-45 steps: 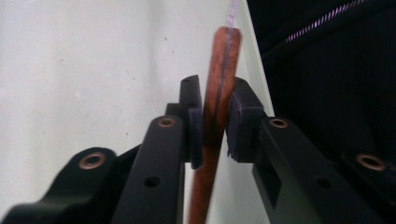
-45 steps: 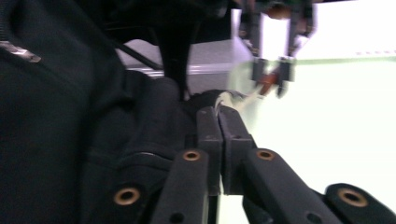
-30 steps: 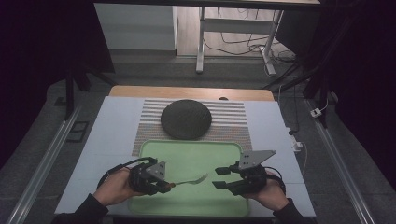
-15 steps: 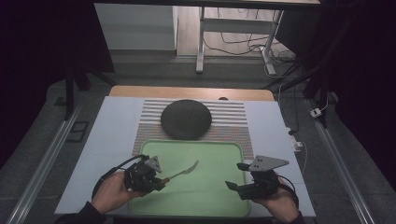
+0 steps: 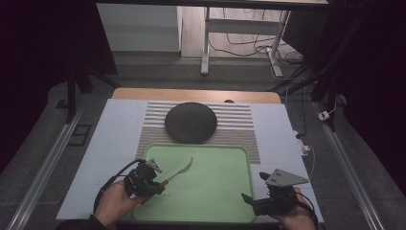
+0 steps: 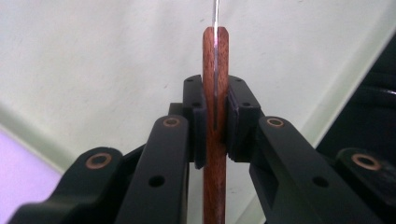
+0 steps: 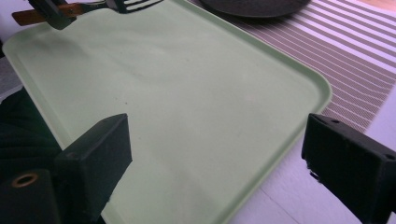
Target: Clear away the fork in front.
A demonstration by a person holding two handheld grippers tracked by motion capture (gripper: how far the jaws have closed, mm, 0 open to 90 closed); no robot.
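High view: I look forward and down from above the near edge; the tray (image 5: 215,191) lies low in frame. Left gripper view: very close along its jaws, facing the tray, a fork's wooden handle (image 6: 215,116) at centre. Right gripper view: low and close across the tray; the fork (image 7: 112,5), upper left, is shared by all three.

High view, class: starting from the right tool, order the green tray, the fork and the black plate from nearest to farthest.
1. Green tray: its near right corner lies just beside the right tool.
2. Fork: over the tray's left side, held by the left tool.
3. Black plate: beyond the tray, on the striped mat.
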